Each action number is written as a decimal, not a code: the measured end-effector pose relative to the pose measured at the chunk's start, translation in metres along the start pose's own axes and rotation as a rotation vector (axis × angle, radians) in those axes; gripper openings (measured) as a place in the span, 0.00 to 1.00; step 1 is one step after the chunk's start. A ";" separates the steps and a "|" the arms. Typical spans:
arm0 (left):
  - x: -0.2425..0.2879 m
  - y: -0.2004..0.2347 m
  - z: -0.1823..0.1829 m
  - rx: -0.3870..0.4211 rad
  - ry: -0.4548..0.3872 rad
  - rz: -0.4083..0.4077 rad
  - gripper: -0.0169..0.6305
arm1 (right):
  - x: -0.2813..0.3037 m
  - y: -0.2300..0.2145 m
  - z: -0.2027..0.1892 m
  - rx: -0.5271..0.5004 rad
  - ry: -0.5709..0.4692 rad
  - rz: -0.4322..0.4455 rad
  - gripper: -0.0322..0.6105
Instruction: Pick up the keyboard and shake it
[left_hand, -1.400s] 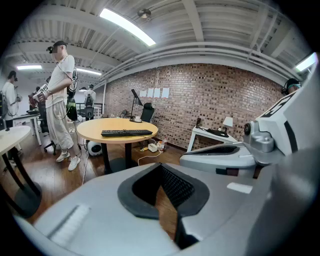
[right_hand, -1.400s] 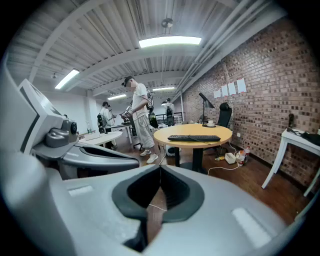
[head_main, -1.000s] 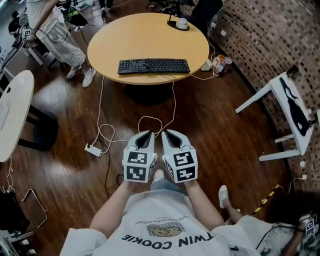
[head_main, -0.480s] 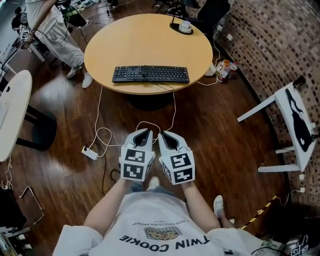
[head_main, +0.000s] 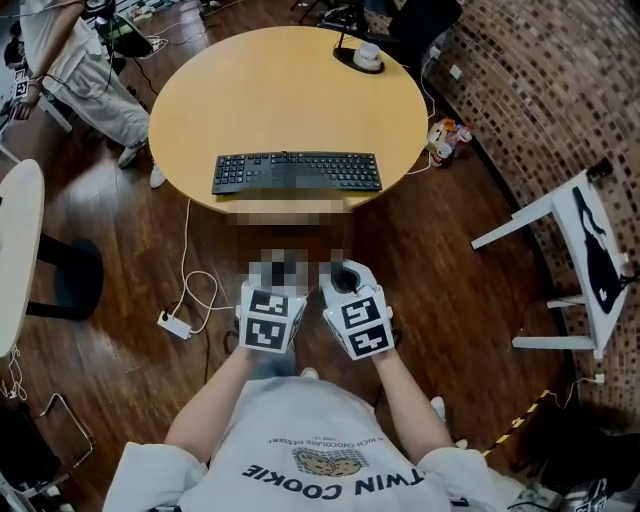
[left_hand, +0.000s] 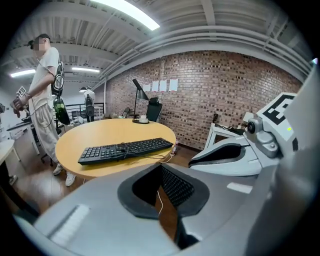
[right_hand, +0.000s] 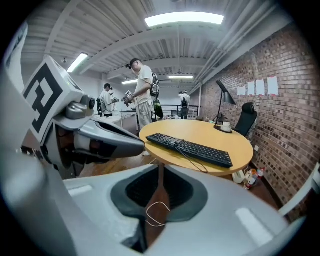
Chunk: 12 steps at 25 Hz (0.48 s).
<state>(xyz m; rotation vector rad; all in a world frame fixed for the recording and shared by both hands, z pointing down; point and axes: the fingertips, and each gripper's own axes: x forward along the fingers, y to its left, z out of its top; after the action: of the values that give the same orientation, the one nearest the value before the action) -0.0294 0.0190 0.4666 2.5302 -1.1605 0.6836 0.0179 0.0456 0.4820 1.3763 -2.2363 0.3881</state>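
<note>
A black keyboard (head_main: 297, 172) lies flat near the front edge of the round wooden table (head_main: 290, 90), its cable trailing over the edge. It also shows ahead in the left gripper view as the keyboard (left_hand: 125, 150) and in the right gripper view as the keyboard (right_hand: 190, 148). Both grippers hang side by side over the floor, short of the table. My left gripper (head_main: 281, 270) is shut and holds nothing. The jaws of my right gripper (head_main: 340, 272) are opening, with a thin gap and nothing between them.
A cup on a dark lamp base (head_main: 367, 52) stands at the table's far edge. A white power strip (head_main: 172, 323) and cables lie on the wooden floor at left. A person (head_main: 75, 70) stands at far left. A white desk (head_main: 580, 250) stands at right by the brick wall.
The table and keyboard have come nearer and lower in the head view as I stepped forward. Both grippers stayed side by side in front of me.
</note>
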 end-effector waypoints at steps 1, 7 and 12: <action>0.008 0.010 0.005 0.015 0.003 0.001 0.04 | 0.010 -0.007 0.002 -0.016 0.021 -0.001 0.09; 0.061 0.078 0.024 0.104 0.054 -0.024 0.04 | 0.070 -0.058 0.016 -0.167 0.151 -0.044 0.13; 0.094 0.132 0.019 0.308 0.117 -0.007 0.13 | 0.113 -0.093 0.008 -0.412 0.290 -0.106 0.19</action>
<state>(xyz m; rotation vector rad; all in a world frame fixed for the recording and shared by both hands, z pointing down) -0.0713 -0.1332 0.5063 2.6939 -1.0774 1.0666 0.0563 -0.0853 0.5352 1.1318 -1.8673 0.0749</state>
